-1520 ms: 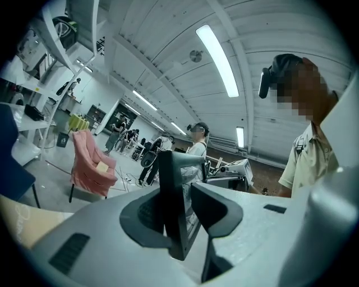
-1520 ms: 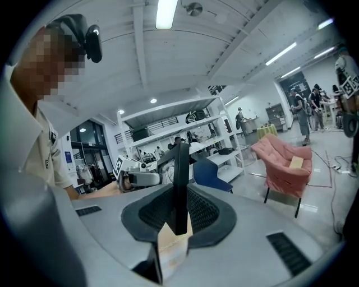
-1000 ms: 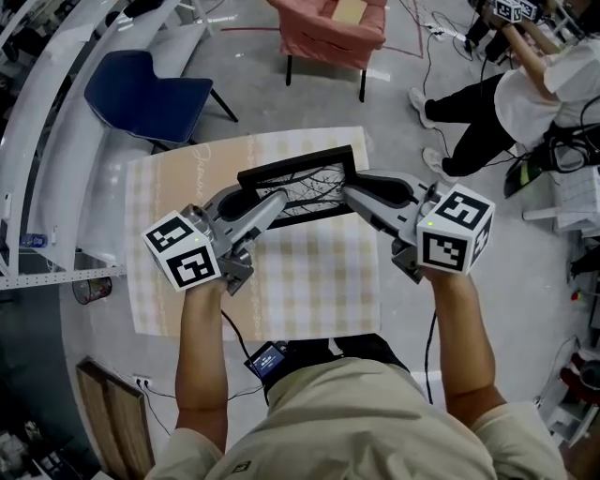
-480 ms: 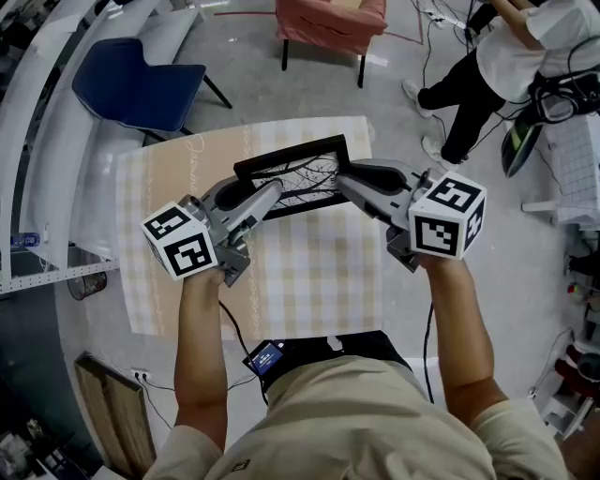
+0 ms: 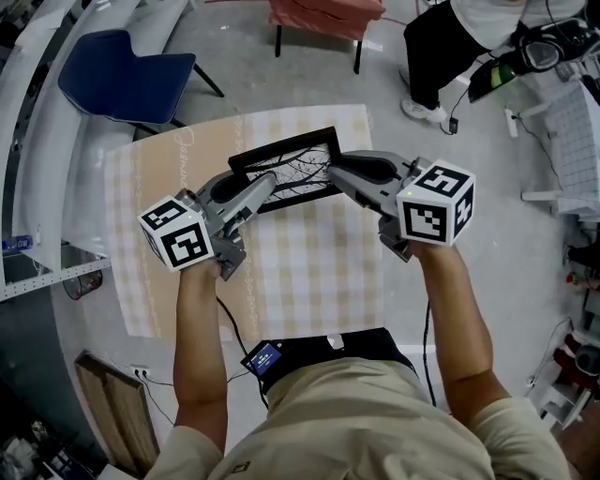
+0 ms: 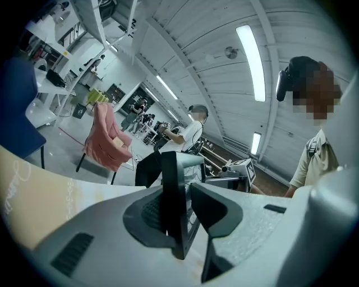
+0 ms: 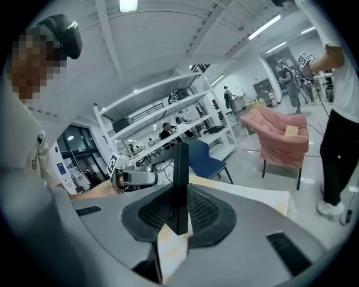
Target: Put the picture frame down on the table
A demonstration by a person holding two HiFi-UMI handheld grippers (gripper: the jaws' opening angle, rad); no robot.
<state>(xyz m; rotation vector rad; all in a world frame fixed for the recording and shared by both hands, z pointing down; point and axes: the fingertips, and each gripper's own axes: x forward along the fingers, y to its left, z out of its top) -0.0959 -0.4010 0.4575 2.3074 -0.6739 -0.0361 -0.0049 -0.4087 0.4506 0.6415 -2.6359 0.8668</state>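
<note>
The picture frame (image 5: 289,170) is black, with a bare-branch print. It is held between both grippers over the far half of the table with the checked cloth (image 5: 309,277), tilted with its face toward me. My left gripper (image 5: 266,189) is shut on its left end, and the frame's edge (image 6: 173,202) stands between the pads. My right gripper (image 5: 336,168) is shut on the right end, where the frame (image 7: 180,174) shows edge-on, pinched between both ribbed pads. Whether the bottom edge touches the cloth cannot be told.
A blue chair (image 5: 127,82) stands beyond the table's far left corner and a pink armchair (image 5: 323,14) beyond its far edge. A person (image 5: 445,47) stands at the back right among floor cables. White shelving (image 5: 37,267) runs along the left.
Both grippers keep their hold on the frame. The whole view has shifted slightly, so the table sits a little higher in the picture. The person at the back right has moved.
</note>
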